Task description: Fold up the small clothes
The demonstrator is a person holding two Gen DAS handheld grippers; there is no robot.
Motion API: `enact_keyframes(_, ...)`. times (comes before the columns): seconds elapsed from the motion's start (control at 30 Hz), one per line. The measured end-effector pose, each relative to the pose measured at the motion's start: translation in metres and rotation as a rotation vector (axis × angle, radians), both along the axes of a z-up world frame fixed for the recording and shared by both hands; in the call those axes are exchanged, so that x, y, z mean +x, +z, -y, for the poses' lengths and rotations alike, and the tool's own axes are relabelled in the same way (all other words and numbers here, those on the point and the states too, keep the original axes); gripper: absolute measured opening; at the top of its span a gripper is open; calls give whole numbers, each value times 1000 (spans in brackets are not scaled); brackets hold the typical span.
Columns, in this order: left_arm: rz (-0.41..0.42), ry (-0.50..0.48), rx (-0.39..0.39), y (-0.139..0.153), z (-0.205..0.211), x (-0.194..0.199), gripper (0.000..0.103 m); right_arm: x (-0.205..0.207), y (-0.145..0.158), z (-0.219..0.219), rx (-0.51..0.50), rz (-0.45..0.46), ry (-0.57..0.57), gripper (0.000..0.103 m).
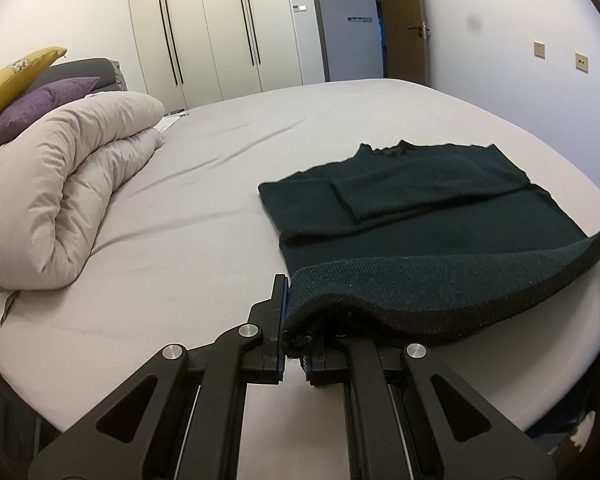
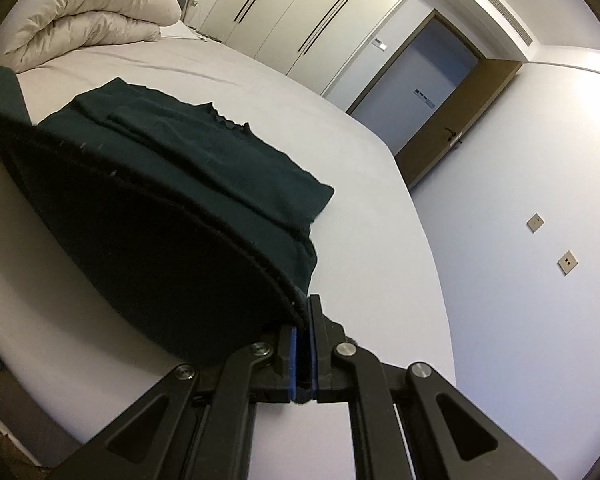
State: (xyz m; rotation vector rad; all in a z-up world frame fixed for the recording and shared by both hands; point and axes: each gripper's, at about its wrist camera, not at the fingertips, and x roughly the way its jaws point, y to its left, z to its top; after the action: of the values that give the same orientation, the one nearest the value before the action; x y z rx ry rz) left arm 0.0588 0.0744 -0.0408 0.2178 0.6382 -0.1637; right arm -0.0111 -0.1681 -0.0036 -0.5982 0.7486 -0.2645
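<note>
Presently, item one: dark green sweater (image 1: pixel 428 216), on the bed (image 1: pixel 204 216) toward its right side, sleeves folded across the chest, collar pointing away toward the wardrobe (image 1: pixel 212 28). Its ribbed hem is lifted off the sheet at both near corners and sags between them. Left claw (image 1: pixel 290 320): clamped on the hem's left corner. Right claw (image 2: pixel 305 344): blue pads pressed together on the hem's right corner. Item two: rolled cream duvet (image 1: pixel 72 184), at the head of the bed, well apart from the sweater. Purple cushion (image 1: pixel 40 108) and yellow cushion (image 1: pixel 16 76) rest behind it. Bare sheet lies between duvet and sweater; the sweater's right side runs near the mattress edge. An open door (image 2: pixel 456 120) stands beyond the bed.
</note>
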Motion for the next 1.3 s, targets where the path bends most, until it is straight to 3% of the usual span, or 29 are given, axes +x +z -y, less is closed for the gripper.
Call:
enact_keyframes(0.37, 3, 9, 21, -1, 9, 91, 5, 64, 6, 15, -13, 17, -5, 5)
enact_keyframes(0.67, 10, 8, 41, -2, 19, 179, 5, 144, 5, 33, -18, 24, -11, 5)
enact_keyframes(1.07, -117, 33, 42, -26, 30, 302, 5, 245, 0, 57, 96, -34, -22, 5)
enact_keyframes(1.3, -194, 52, 23, -55, 37, 353, 5, 296, -19, 84, 246, -112, -77, 5)
